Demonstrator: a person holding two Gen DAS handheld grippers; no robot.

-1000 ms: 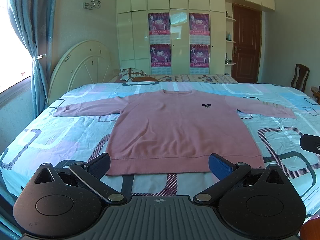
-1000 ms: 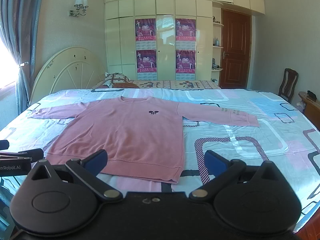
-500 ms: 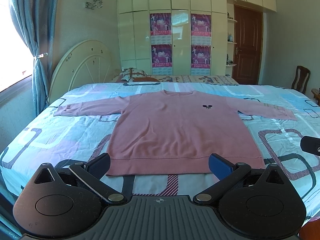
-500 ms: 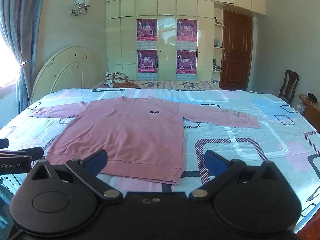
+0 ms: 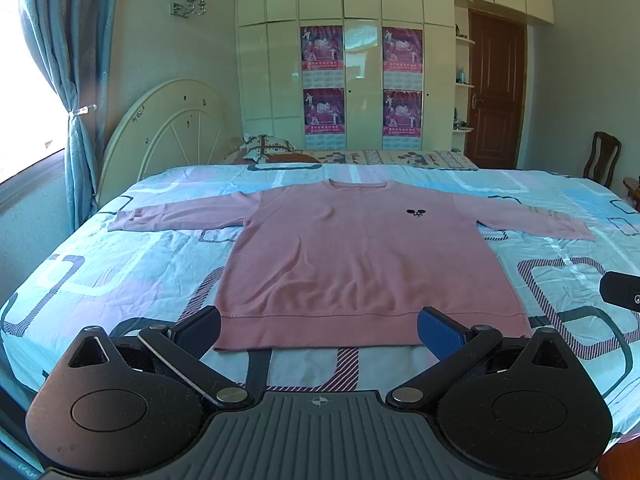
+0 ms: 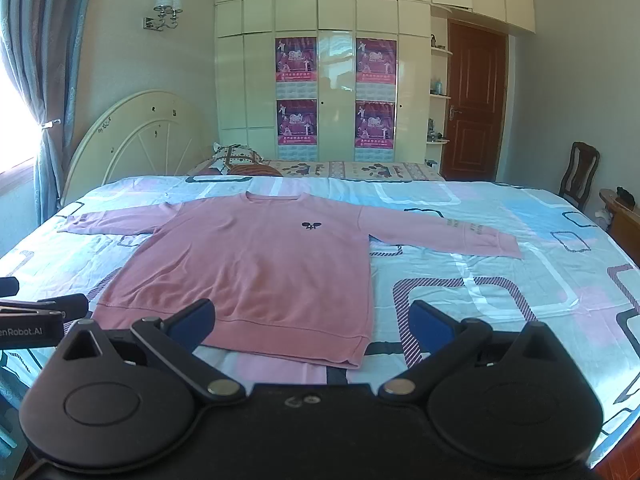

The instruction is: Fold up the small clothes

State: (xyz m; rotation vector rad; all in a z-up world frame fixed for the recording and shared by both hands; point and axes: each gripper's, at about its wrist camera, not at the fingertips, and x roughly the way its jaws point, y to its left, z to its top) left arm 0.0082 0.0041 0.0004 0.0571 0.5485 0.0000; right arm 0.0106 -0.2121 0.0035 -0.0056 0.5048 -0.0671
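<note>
Bedroom setting: patterned bed sheet under a pink sweatshirt that lies flat, face up, neckline far, both sleeves spread out to the sides, hem along the near edge of the bed

Judged step: nothing folded yet, so the first fold needs a first grasp. You have a flat, smooth garment; keep it that way. Pinch only the sweatshirt fabric, not the sheet beneath, and lift both grasp points together so the body does not skew. Taking a sleeve cuff or a hem corner looks cleanest

Pose: left gripper hovers level just short of the hem, jaws spread wide, nothing between them. Right gripper sits to its right, aimed over the hem corner, likewise released and empty. Neither touches the cloth
</note>
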